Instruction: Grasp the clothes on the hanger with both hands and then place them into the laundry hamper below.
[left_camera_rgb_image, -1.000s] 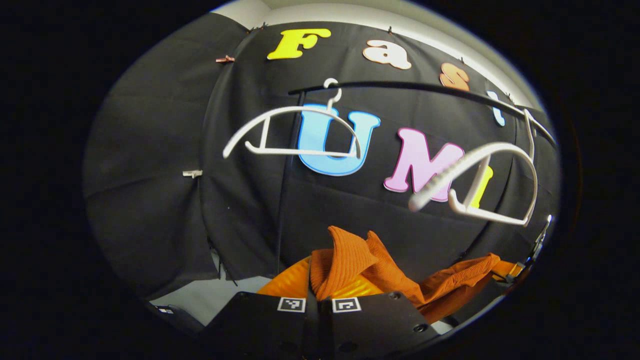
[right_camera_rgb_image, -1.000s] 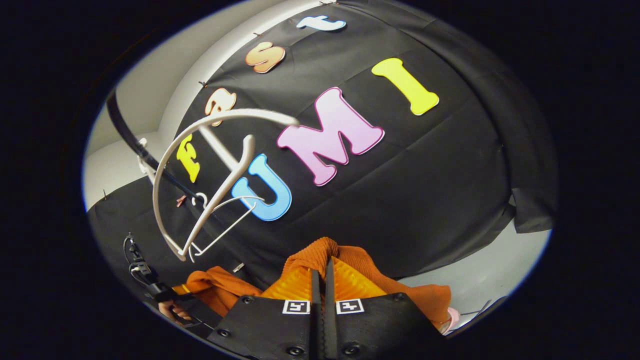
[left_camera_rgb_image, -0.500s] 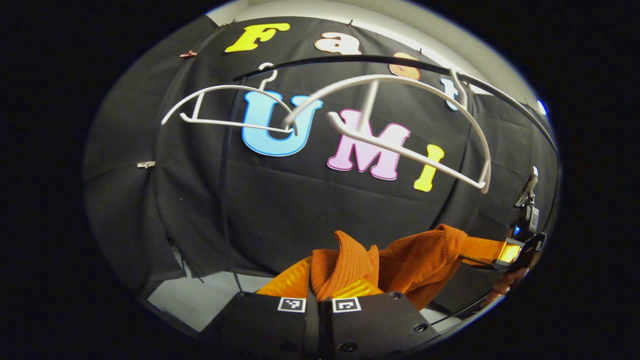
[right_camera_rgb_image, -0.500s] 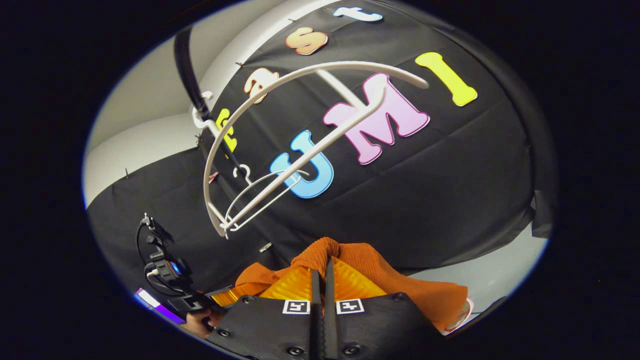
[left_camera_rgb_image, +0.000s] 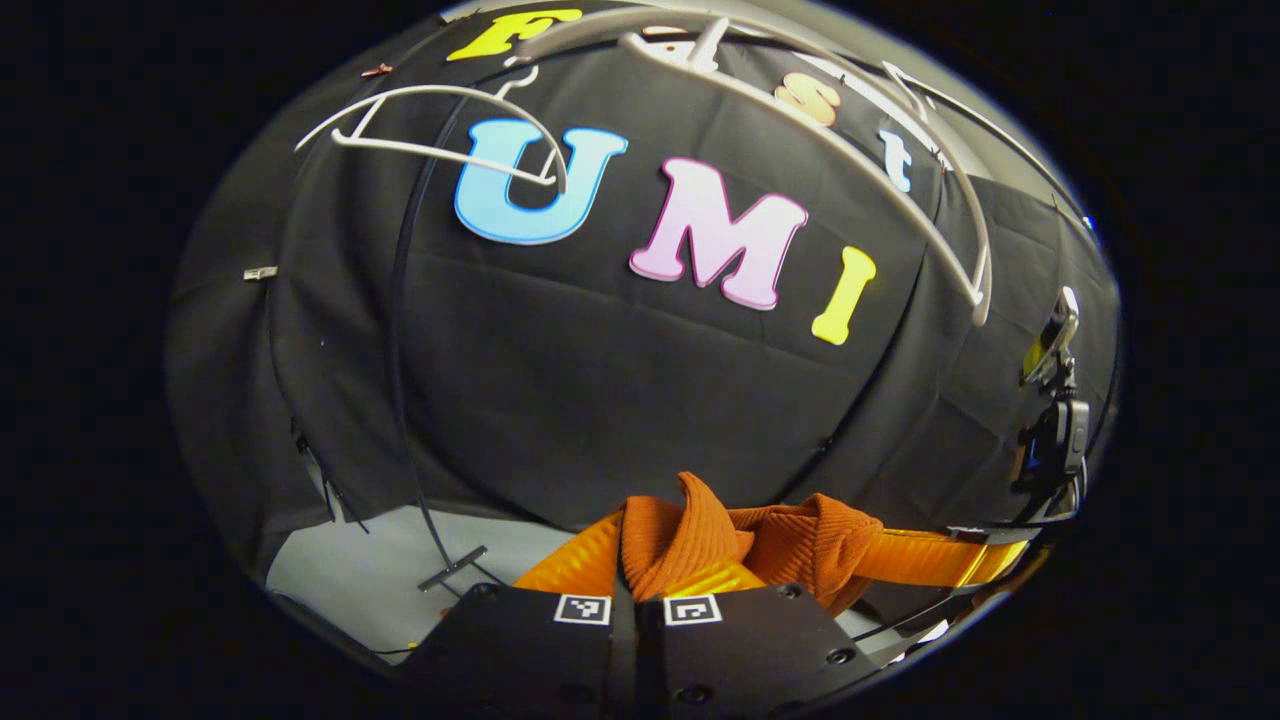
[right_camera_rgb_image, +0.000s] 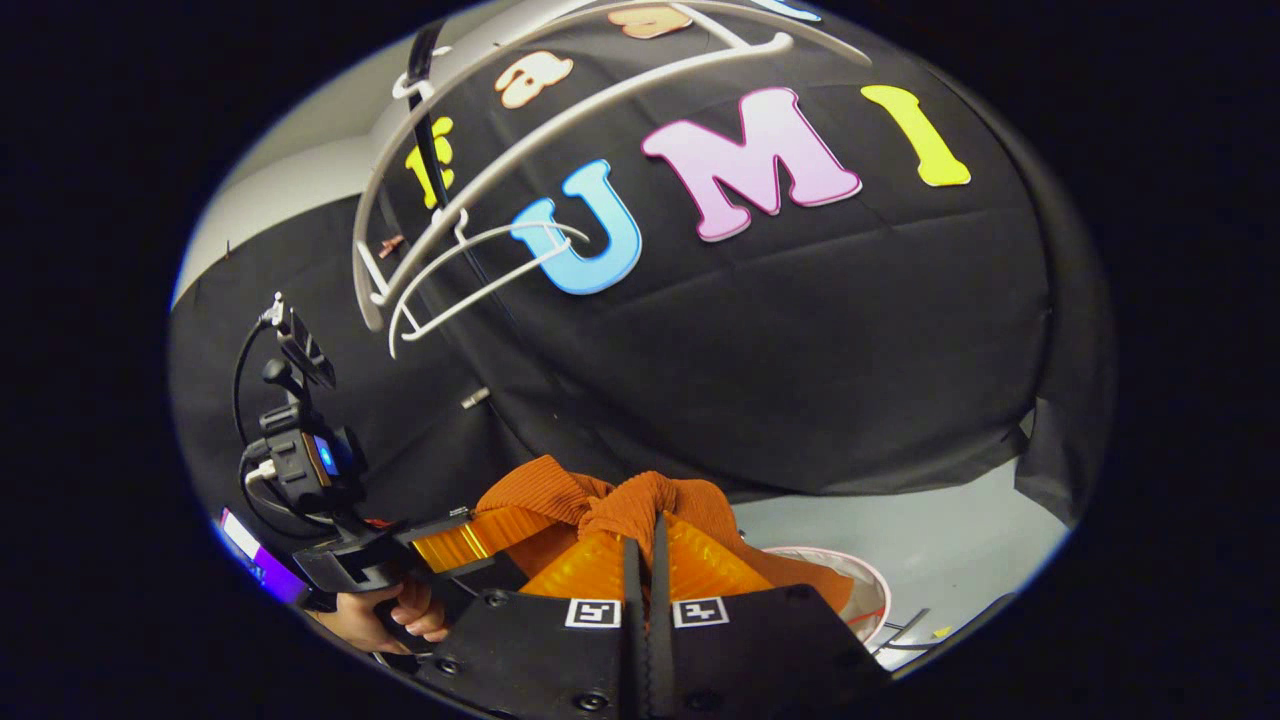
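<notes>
An orange ribbed garment (left_camera_rgb_image: 700, 515) hangs bunched between my two grippers, below and free of the white hangers. In the left gripper view my left gripper (left_camera_rgb_image: 650, 560) is shut on a fold of it, and my right gripper (left_camera_rgb_image: 885, 555) comes in from the right, clamped on another fold. In the right gripper view my right gripper (right_camera_rgb_image: 645, 555) is shut on the garment (right_camera_rgb_image: 620, 505), and the left gripper (right_camera_rgb_image: 490, 530) holds it from the left, with a hand (right_camera_rgb_image: 385, 620) on its handle. A round hamper rim (right_camera_rgb_image: 880, 600) lies low on the right.
Two bare white hangers (left_camera_rgb_image: 850, 150) (left_camera_rgb_image: 430, 125) hang from a black rail high above; they also show in the right gripper view (right_camera_rgb_image: 560, 125) (right_camera_rgb_image: 470, 265). A light grey floor (right_camera_rgb_image: 950, 540) runs under the black cloth wall.
Both grippers have come down with the garment, so the hangers and rail have risen in both views. The two grippers are closer together and the hamper rim has come into sight.
</notes>
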